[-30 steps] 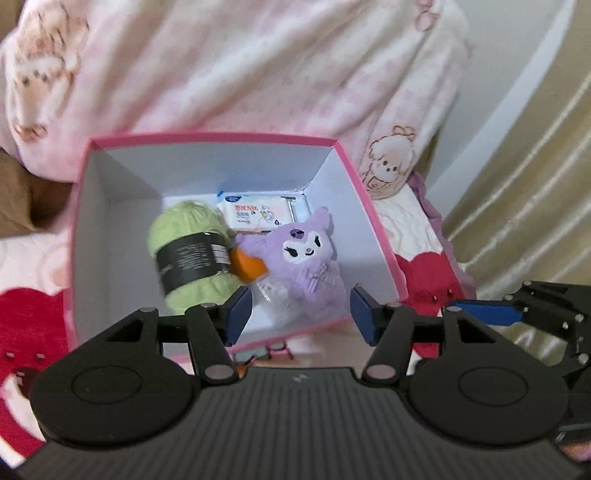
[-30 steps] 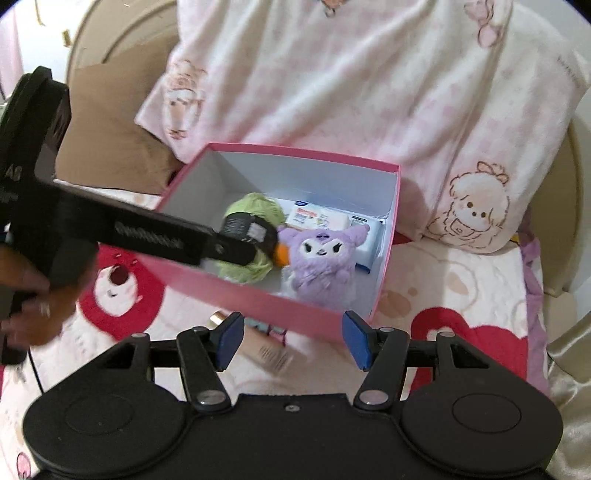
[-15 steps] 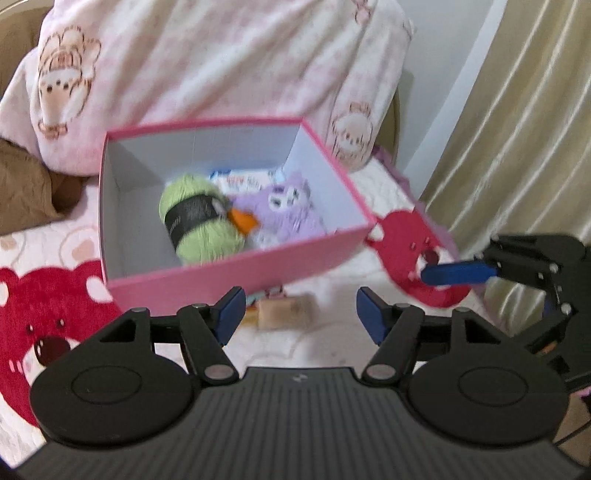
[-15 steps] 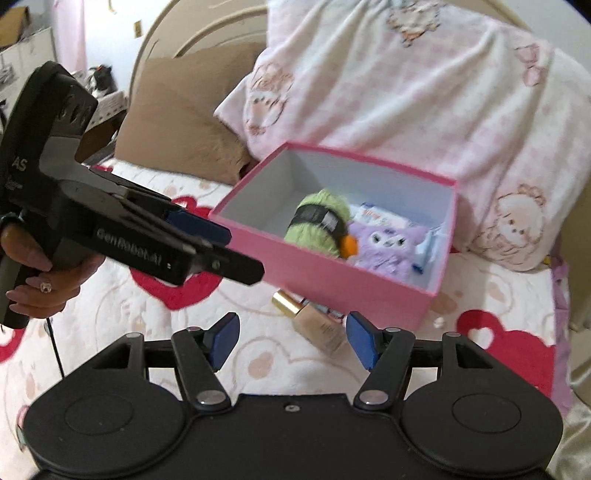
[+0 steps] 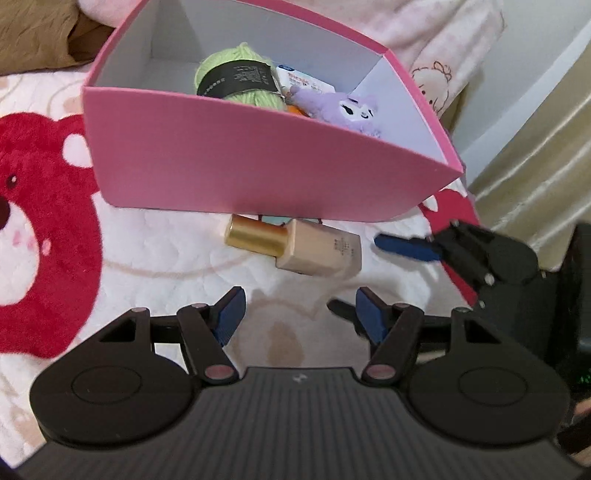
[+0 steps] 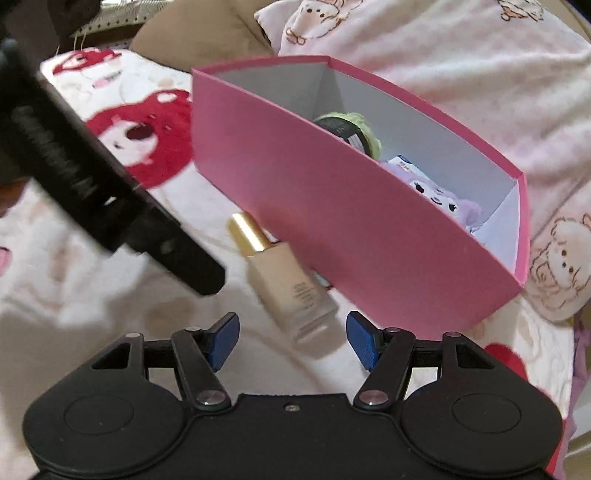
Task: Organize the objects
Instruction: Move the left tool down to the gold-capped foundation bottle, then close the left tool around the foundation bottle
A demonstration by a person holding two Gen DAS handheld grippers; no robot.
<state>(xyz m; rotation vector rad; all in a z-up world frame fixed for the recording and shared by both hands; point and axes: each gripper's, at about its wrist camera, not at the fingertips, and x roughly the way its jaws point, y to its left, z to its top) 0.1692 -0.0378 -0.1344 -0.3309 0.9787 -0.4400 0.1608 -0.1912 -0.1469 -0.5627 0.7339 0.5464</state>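
A beige foundation bottle (image 5: 317, 251) with a gold cap lies on its side on the bedspread, against the front wall of the pink box (image 5: 258, 158). My left gripper (image 5: 300, 299) hovers just short of it, open and empty. My right gripper (image 6: 291, 323) is also open, and the base of the bottle (image 6: 291, 291) lies just ahead of its tips, untouched. One blue finger (image 5: 402, 246) of the right gripper shows to the right of the bottle. Inside the box (image 6: 332, 221) are a green yarn ball (image 5: 236, 77), a purple plush (image 5: 343, 107) and a white packet (image 5: 306, 79).
The bedspread (image 5: 48, 221) is white with red bear prints. A small teal item (image 5: 273, 220) peeks out from under the box. A pink pillow (image 6: 461, 55) and a brown cushion (image 5: 33, 33) lie behind the box. A gold curtain (image 5: 535, 147) hangs at right.
Both grippers have dropped toward the bedspread and closed in on the bottle. The box front now fills the view. Their jaws stand slightly wider than a second ago.
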